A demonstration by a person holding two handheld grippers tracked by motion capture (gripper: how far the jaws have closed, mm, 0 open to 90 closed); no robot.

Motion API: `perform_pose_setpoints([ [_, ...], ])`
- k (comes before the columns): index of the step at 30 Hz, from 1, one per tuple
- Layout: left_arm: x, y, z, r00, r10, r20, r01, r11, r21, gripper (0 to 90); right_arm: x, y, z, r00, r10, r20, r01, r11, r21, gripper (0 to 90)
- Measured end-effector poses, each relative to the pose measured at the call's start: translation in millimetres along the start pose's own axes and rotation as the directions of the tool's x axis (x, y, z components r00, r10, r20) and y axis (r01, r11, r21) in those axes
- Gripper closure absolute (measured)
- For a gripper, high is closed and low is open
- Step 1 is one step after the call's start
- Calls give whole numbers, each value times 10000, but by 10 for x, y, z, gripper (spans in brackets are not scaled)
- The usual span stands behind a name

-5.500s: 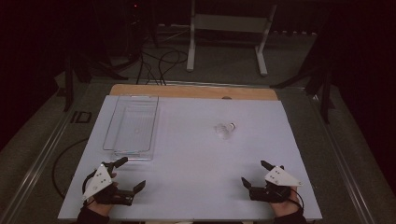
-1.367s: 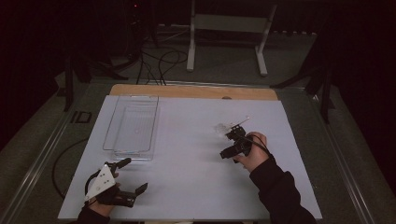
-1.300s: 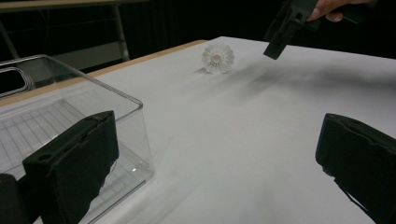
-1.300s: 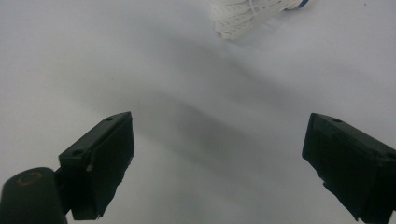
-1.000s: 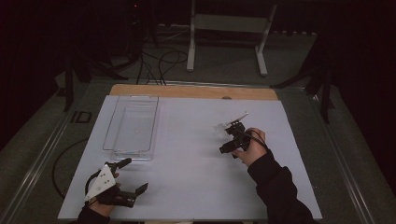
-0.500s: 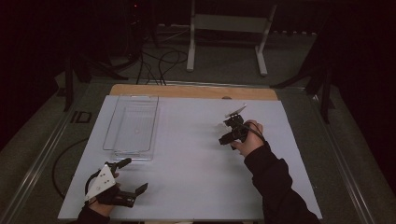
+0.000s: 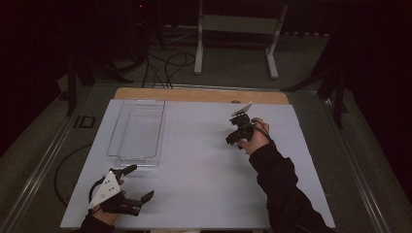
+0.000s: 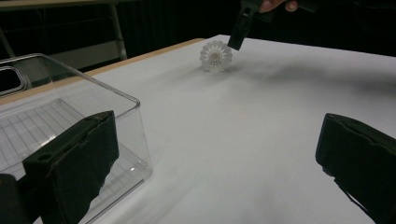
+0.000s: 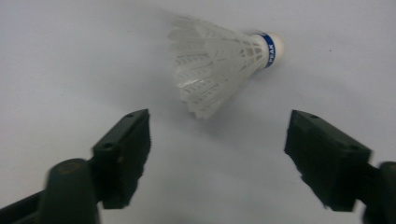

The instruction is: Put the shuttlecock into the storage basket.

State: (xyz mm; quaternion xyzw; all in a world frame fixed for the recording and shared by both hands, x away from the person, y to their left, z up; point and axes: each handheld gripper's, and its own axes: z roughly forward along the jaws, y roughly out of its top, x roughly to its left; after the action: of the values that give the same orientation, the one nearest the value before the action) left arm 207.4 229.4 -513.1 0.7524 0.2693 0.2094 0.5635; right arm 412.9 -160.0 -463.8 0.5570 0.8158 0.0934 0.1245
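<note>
Right gripper [image 9: 217, 135] jaws wide, closing, shuttlecock [image 9: 219, 56] apparently just beyond, untouched.

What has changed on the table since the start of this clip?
The right gripper has left the near right corner and travelled up the table to the shuttlecock; its jaws have just been closing a little, but they stand open short of it, nothing between them. The shuttlecock lies on its side, not yet held. The left gripper has stayed at the near left, open, and the clear bin has not moved.
</note>
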Motion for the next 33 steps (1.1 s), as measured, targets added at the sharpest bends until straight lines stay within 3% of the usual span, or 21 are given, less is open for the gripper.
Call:
perform_pose_setpoints([
  [8,1,-2,6,10000,21,34,-21,10000,35,1,8,92,120,9993,247,274,-254,9993,285,271],
  [12,4,-5,6,10000,31,41,-31,10000,72,1,34,119,166,9983,357,470,-380,9981,492,366],
  [21,6,-7,10,10000,-3,79,3,10000,60,2,56,182,281,9953,633,738,-687,9949,733,454],
  [33,7,-10,12,9999,-24,135,23,10000,70,1,36,216,402,9898,1029,988,-1135,9876,1083,707],
])
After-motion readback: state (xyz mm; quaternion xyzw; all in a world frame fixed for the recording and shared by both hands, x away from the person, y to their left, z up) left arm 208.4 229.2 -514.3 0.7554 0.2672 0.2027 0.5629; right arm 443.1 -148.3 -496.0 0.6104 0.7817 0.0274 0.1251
